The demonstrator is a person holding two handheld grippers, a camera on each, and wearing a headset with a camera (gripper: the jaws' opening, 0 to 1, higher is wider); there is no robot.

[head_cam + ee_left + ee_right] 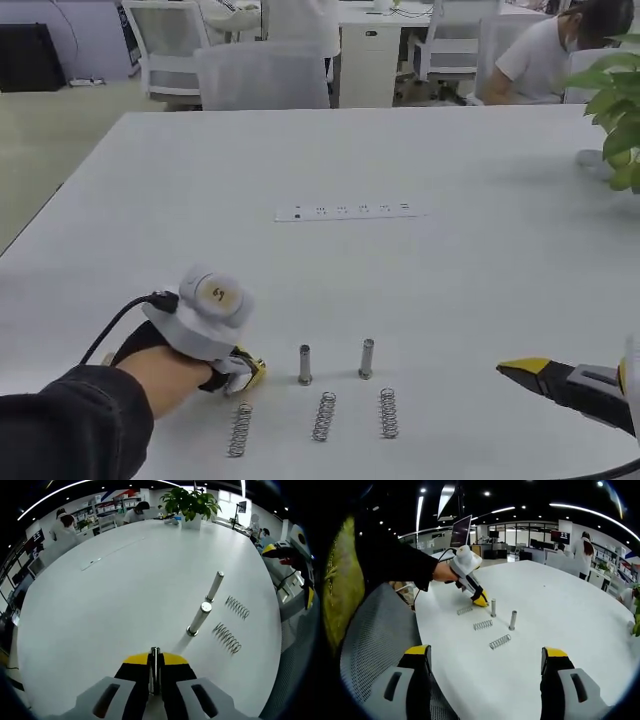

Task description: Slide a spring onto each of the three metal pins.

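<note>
1. Table [480,290]: white, smooth, matte. It carries all task parts near the person's edge.

2. Left gripper [247,372]: the yellow-tipped fingers [136,664] are pressed nearly together on a thin metal bar [155,667]. Judged by its place in the row, this bar is the 3rd pin, at the left end.

3. Right gripper [485,652]: the fingers are spread wide and hold nothing. It hovers low at the right, apart from the parts.

4. Pins: the middle pin [304,364] and right pin [366,358] stand upright, apart from each other. Each is a smooth grey metal cylinder with a slightly wider base. None carries a spring.

5. Springs: the left spring [239,430], middle spring [323,416] and right spring [388,412] are open wire coils. All 3 lie flat, 1 on the near side of each pin, with long axes running roughly toward the pins.

6. Governing relation: each spring axis is horizontal and each pin axis is vertical, so a spring must be tipped upright before it goes over a pin top. The right spring lies to the left of the open right fingers and is their nearest part. The left spring lies just beside the left fingers.
</note>
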